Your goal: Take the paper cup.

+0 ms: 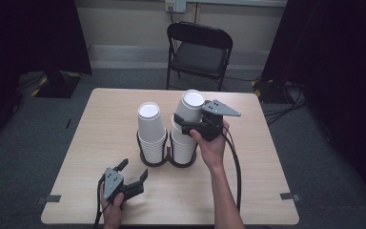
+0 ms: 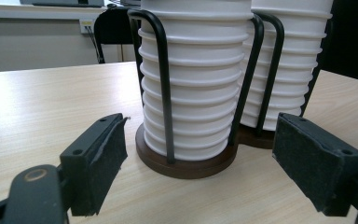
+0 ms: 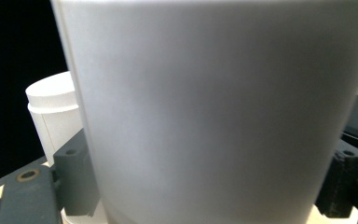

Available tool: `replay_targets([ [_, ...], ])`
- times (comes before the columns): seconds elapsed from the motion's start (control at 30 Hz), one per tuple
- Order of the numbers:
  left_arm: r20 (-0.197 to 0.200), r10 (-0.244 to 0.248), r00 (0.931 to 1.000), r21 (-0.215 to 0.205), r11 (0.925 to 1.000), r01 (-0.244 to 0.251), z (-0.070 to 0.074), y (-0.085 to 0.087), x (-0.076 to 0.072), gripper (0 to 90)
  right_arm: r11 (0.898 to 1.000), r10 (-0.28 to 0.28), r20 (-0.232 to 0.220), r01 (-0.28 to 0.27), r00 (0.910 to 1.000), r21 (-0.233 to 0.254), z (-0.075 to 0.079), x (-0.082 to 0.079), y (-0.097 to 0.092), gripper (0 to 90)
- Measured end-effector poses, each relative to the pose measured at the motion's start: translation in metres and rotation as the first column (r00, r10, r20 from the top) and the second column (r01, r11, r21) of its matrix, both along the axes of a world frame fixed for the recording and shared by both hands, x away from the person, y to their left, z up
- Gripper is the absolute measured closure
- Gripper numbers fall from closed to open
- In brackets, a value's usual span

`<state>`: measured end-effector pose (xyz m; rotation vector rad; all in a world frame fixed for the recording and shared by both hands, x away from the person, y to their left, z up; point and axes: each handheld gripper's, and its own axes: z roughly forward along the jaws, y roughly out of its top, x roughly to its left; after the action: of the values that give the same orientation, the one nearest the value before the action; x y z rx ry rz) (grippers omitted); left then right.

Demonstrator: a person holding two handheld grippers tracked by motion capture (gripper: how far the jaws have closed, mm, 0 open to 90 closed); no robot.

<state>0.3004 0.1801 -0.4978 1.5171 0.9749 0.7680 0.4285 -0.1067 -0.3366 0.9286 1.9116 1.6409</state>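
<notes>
Two stacks of upturned white paper cups stand in a black wire holder (image 1: 155,162) with a dark round base at the table's middle: a left stack (image 1: 151,129) and a right stack (image 1: 183,143). My right gripper (image 1: 187,125) is shut on the top white cup (image 1: 190,106) of the right stack, which sits raised and slightly tilted. In the right gripper view that cup (image 3: 205,107) sits between both pads (image 3: 74,177). My left gripper (image 1: 134,169) rests low near the front left, open with nothing between its fingers. Its view looks at the holder base (image 2: 186,165) and both stacks (image 2: 196,93).
The light wooden table (image 1: 248,191) has bare room around the holder. A black folding chair (image 1: 200,52) stands beyond the far edge. Dark curtains hang at both sides. Cables trail from each gripper toward the person.
</notes>
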Motion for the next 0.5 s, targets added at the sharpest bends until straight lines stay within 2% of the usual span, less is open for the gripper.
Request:
replay_targets([
  [0.13,0.000,-0.001,1.0000,-0.001,1.0000,0.001,0.000,0.000,0.000,17.1,1.000,0.005,-0.003,-0.005,1.0000,0.012,0.009,-0.002,0.000,14.9],
  [0.3,0.000,-0.001,1.0000,-0.001,1.0000,0.001,0.000,0.000,0.000,17.2,1.000,-0.002,-0.001,0.002,1.0000,-0.005,0.015,-0.004,-0.001,15.0],
  [0.5,-0.010,-0.009,0.9999,-0.003,1.0000,0.009,0.000,0.000,0.001,17.1,1.000,-0.003,0.020,0.003,0.9998,0.008,0.025,-0.004,-0.005,15.0],
])
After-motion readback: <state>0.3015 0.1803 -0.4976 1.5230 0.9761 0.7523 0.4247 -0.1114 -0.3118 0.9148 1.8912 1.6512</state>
